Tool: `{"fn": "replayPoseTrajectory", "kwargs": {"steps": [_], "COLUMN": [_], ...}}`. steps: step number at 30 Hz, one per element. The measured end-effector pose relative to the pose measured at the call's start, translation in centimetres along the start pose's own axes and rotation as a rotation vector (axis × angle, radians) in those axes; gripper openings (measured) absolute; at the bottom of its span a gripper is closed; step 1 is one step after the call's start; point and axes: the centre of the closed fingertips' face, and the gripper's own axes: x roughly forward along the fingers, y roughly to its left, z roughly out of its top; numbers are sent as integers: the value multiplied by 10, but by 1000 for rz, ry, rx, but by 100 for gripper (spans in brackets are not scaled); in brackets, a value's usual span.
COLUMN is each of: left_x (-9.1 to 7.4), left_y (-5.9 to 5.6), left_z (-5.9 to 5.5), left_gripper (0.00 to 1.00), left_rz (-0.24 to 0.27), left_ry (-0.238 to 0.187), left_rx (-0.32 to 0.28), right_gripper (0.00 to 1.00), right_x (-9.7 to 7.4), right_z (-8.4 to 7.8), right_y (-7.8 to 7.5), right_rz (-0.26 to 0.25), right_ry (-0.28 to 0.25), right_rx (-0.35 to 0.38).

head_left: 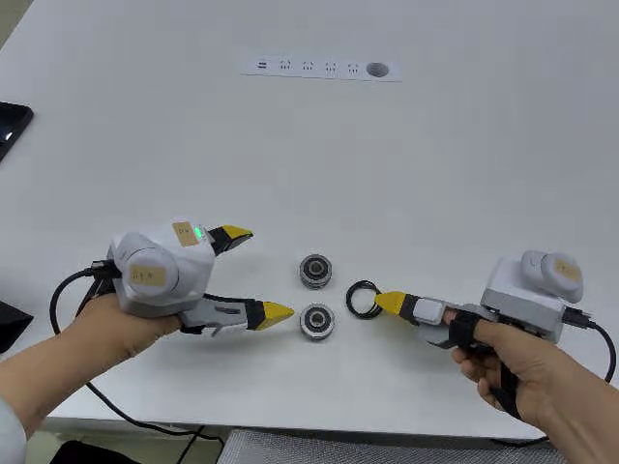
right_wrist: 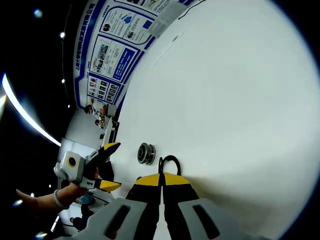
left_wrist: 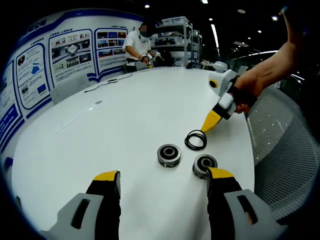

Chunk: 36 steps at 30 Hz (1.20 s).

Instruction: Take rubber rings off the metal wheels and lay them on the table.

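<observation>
White workbench [head_left: 464,145], socket strip [head_left: 319,68] at its far side. Two small round metal wheels, far wheel [head_left: 315,271] and near wheel [head_left: 316,321], lie flat just ahead of the left gripper [head_left: 256,272], the nearer tool, jaws spread wide. Thin black rubber ring [head_left: 364,300] lies flat beside the wheels, touching the right gripper [head_left: 385,302]; its jaws are closed, a pinch unconfirmed.
</observation>
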Motion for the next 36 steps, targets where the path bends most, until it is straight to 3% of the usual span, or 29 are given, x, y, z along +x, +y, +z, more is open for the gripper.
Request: {"fn": "replayPoseTrajectory", "kwargs": {"steps": [13, 20, 26, 32, 36], "left_x": [-4, -9, -16, -21, -25], "left_y": [-3, -8, -15, -19, -20], "left_z": [-1, 1, 5, 6, 8], "left_gripper": [70, 70, 70, 70, 71], "left_rz": [-12, -20, -43, -47, -48], "left_ry": [-9, -25, -61, -79, -100], "left_rx": [-7, -11, -19, -35, -55], "right_gripper": [17, 23, 34, 39, 46], "right_x": [-1, -6, -13, -21, -25], "right_z": [-2, -2, -1, 2, 0], "right_y": [2, 5, 13, 20, 24], "right_rz": [-34, -39, -21, 7, 31], "right_ry": [39, 57, 52, 32, 41], "right_rx": [-181, -313, -429, -486, -586]}}
